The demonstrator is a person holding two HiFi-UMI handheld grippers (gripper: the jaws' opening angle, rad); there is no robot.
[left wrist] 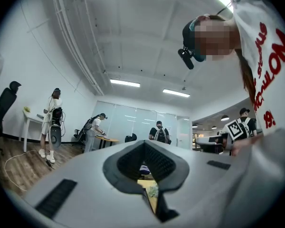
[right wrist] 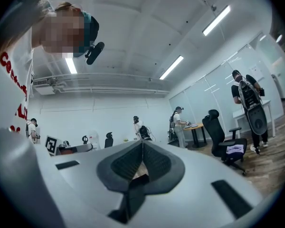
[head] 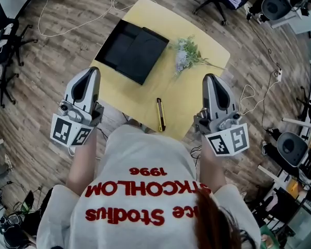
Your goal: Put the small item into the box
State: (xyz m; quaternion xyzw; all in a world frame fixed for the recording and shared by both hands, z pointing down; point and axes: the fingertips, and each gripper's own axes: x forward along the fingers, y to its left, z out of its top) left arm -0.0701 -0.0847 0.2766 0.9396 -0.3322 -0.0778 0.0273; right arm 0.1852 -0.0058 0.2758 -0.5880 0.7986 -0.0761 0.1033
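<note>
1. Wood-plank floor (head: 46, 82) lies under a small yellow table (head: 197, 95), with loose cables (head: 67, 19) and office chairs (head: 5, 30) standing around it.
2. On the table a slim yellow-and-black tool (head: 160, 114) lies close to the near edge. It lies lengthwise toward the person, touches nothing else, and sits between the two grippers in the head view.
3. Farther back a sprig of pale flowers (head: 186, 56) lies with its stem pointing right, apart from the tool.
4. Just left of the sprig a shallow black box (head: 132, 50) sits on the table's far left part, set at an angle to the table's edges and well apart from the tool.
5. At the table's left side the left gripper (head: 92, 69) is held by its near corner. Its jaws are pressed together at the tips and hold nothing.
6. At the right near edge the right gripper (head: 211, 77) points the same way, jaws likewise pressed together and empty.
7. Below both, the person's white shirt (head: 145, 160) with red lettering fills the near foreground.
</note>
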